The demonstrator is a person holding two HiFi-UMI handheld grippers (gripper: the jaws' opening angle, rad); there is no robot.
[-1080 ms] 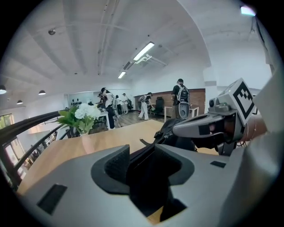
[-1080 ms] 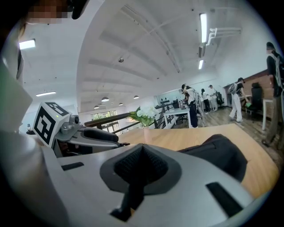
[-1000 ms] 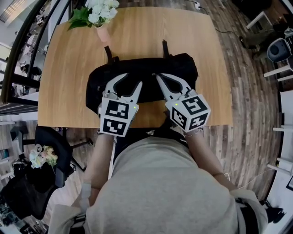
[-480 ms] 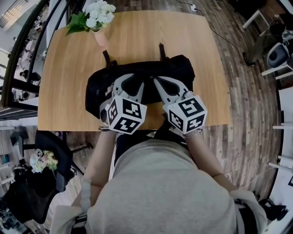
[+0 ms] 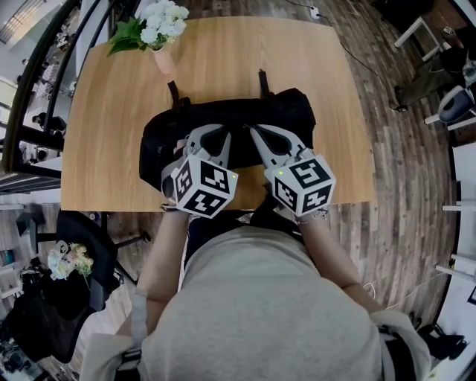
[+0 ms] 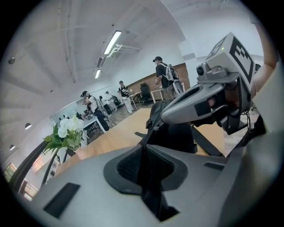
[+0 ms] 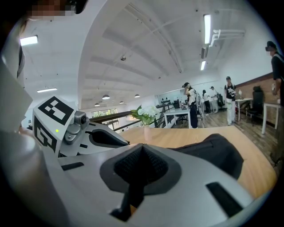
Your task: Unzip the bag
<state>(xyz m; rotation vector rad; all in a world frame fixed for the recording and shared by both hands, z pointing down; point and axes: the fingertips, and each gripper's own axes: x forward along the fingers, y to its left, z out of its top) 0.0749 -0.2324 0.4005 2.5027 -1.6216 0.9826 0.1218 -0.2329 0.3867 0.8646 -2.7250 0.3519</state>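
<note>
bag point(image 5: 291, 111), black, lies lengthwise across the near half of the wooden bench point(image 5: 238, 52), with two straps trailing toward the far side. left tool point(image 6: 143, 150) has just been closing its jaws, and they now pinch what looks like the thin black zip pull point(image 6: 155, 129) at the bag's top. right tool point(image 7: 142, 150) sits just beside it, jaws pressed together, tip over the bag's top. a vase of white flowers point(image 5: 158, 18) stands at the bench's far left corner, well apart from the bag.
</note>
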